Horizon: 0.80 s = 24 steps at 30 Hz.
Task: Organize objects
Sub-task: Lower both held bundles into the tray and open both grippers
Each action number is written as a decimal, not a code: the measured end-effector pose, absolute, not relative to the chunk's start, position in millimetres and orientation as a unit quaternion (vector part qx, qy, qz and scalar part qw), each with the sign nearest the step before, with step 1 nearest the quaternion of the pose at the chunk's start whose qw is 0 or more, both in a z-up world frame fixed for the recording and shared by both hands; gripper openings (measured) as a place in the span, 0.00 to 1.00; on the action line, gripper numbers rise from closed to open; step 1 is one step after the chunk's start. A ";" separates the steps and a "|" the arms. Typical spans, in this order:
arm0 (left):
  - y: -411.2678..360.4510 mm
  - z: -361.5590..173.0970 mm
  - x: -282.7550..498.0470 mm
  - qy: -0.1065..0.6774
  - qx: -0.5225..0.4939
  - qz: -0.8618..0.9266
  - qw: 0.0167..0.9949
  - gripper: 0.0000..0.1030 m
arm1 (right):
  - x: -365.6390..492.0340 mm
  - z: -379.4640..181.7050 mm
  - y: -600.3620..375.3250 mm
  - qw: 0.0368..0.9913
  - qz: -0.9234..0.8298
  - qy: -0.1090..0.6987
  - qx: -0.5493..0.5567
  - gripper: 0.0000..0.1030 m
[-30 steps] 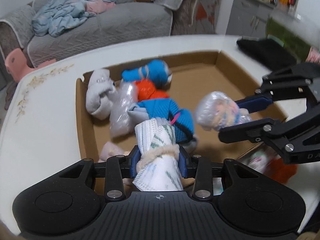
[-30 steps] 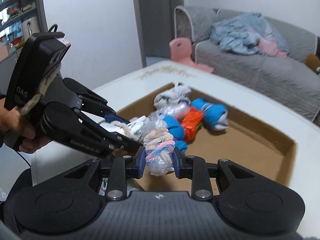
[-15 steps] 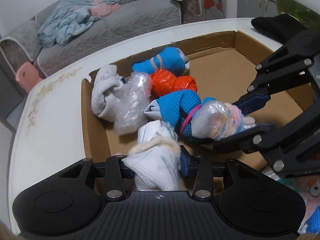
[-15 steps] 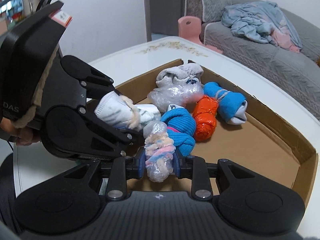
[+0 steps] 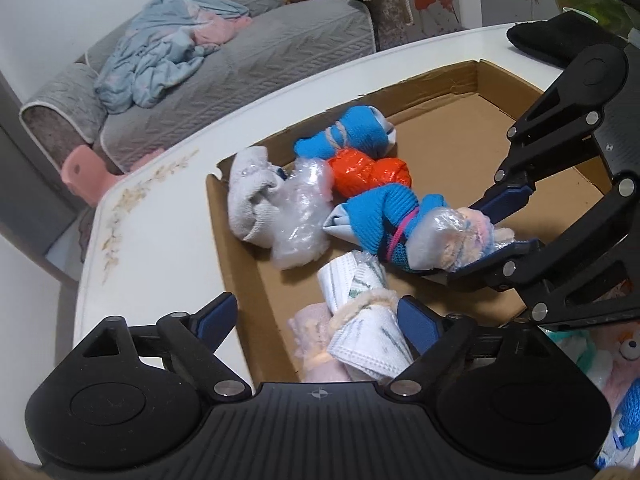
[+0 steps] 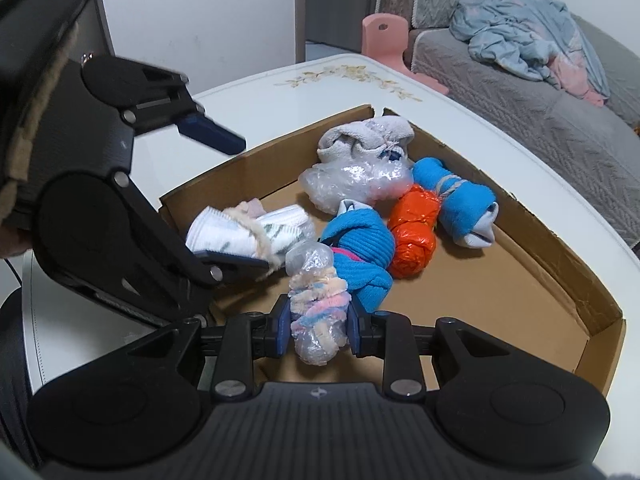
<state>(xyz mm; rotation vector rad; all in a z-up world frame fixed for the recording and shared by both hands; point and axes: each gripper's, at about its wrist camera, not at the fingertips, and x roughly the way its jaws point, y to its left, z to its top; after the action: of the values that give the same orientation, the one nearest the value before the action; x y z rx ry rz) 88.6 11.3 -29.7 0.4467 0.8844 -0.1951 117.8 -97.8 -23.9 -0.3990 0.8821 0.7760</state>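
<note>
The left tongs (image 5: 316,320) are spread wide. The white roll (image 5: 366,316) lies between them in the near corner of the box (image 5: 440,80), on top of a pink cloth (image 5: 310,344). One finger looks to be just beside the roll and the other is well away from it, out over the white surface (image 5: 160,220). So the roll seems to have been let go there, because that corner is its spot.

The right tongs (image 6: 318,326) are pressed onto the pastel roll (image 6: 318,312), which is wrapped in clear plastic. They hold it low over the box floor, next to the blue roll (image 6: 362,256). My guess is it goes down there, so the rolls sit packed together at one end. The other end of the box is bare cardboard.

At the far end lie a grey roll (image 6: 366,142), a plastic bundle (image 6: 356,180), an orange roll (image 6: 412,236) and another blue sock (image 6: 464,208).

Some things are hard to see. The pink cloth is mostly hidden under the white roll. I cannot tell if the pastel roll touches the box floor. More soft things lie outside the box, cut off at the edge of the left view.
</note>
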 end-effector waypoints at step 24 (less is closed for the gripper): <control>17.1 -18.7 97.0 0.474 0.165 -0.067 0.863 0.98 | 118.6 -11.8 -103.1 0.818 0.327 0.427 -0.203 0.49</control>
<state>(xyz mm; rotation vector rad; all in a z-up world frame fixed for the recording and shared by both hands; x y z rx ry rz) 97.0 17.1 -18.7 0.3464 0.9929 -0.1399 118.6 -103.1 -11.8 -0.4333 0.9100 0.6976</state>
